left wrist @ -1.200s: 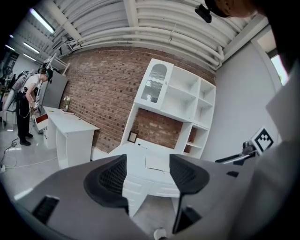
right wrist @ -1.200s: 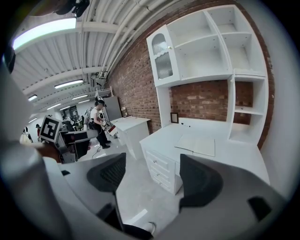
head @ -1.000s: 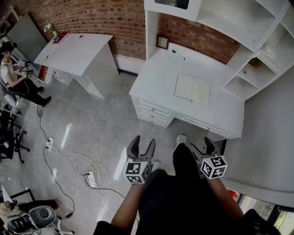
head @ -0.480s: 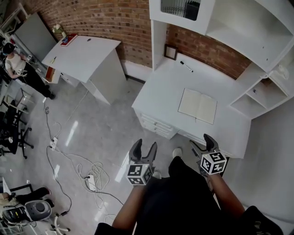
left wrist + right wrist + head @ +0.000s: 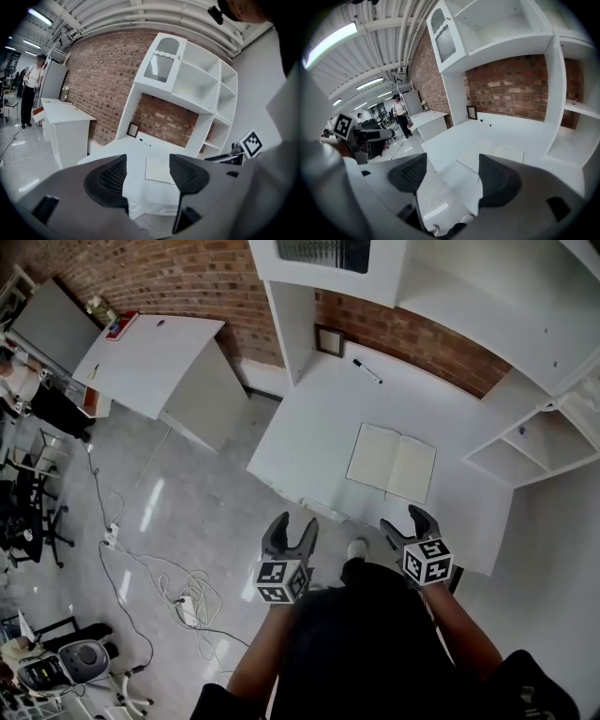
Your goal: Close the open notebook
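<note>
At far left, a white side table (image 5: pixel 150 357) stands against the brick wall (image 5: pixel 187 273), with a red book (image 5: pixel 123 323) at its back corner. White cables (image 5: pixel 173 577) loop across the glossy grey floor (image 5: pixel 187 493) below it.

In the head view, the left gripper (image 5: pixel 293 526) hangs over the floor, just off the front edge of the white desk (image 5: pixel 300 442). Its jaws are spread wide with nothing between them. Its own view looks through the gap toward the desk.

The open notebook (image 5: pixel 392 463) lies flat on the desk, right of the desk's middle and near the front edge. Both blank pages face up and the spine runs away from the person. Neither gripper touches it. Behind it, a black marker pen (image 5: pixel 367 370) lies on the desk top, well apart from the notebook. A small dark picture frame (image 5: pixel 329 339) leans at the back by the brick.

The right gripper (image 5: pixel 405 520) shows at the desk's front edge, just in front of the notebook's right-hand page. Its jaws also stand wide apart and hold nothing, and the notebook shows between them in its own view. At far right, white open shelves (image 5: pixel 534 442) rise beside the desk.
</note>
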A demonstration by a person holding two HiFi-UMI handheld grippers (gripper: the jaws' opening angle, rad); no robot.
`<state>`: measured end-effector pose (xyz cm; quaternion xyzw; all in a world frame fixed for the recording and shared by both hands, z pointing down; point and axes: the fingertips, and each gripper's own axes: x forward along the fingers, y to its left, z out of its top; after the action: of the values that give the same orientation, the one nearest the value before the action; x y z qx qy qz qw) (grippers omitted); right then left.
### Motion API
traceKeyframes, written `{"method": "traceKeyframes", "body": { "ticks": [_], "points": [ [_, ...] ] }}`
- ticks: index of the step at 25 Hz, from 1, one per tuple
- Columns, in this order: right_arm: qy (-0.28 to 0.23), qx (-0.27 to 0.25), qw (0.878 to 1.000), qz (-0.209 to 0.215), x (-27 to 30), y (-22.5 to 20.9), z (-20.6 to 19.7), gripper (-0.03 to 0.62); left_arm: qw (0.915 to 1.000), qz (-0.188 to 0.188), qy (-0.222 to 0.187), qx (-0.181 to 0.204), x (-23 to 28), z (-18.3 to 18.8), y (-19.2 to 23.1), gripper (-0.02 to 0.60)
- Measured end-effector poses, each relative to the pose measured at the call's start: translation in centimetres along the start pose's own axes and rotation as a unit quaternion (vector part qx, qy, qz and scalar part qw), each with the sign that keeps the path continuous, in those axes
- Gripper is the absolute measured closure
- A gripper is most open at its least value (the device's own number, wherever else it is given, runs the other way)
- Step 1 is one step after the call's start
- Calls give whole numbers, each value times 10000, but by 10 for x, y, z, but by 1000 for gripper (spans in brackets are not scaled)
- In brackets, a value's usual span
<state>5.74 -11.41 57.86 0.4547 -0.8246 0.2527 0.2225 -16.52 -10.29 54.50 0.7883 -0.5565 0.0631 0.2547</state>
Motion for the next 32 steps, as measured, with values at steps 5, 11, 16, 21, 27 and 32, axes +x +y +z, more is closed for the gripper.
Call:
{"method": "traceKeyframes", "body": {
  "ticks": [5, 11, 16, 21, 27, 32],
  "points": [
    [274, -484, 9982, 202, 38, -39, -1, 263, 9996, 63, 265, -43, 51, -14, -12, 316],
    [654, -986, 9910, 619, 88, -67, -7, 263, 9992, 287, 293, -14, 87, -15, -17, 316],
    [1120, -1282, 9800, 1026, 123, -66, -33, 253, 9975, 256, 648, -132, 104, -25, -21, 316],
    [1388, -1946, 9674, 834, 158, -78, -48, 267, 9956, 47, 898, -264, 129, -45, -15, 316],
    [1965, -2737, 9389, 708, 184, -80, -69, 270, 9928, -194, 1138, -321, 152, -68, -13, 316],
    [2374, -3217, 9152, 498, 200, -90, -86, 270, 9911, -376, 1209, -407, 160, -89, -20, 316]
  ]
}}
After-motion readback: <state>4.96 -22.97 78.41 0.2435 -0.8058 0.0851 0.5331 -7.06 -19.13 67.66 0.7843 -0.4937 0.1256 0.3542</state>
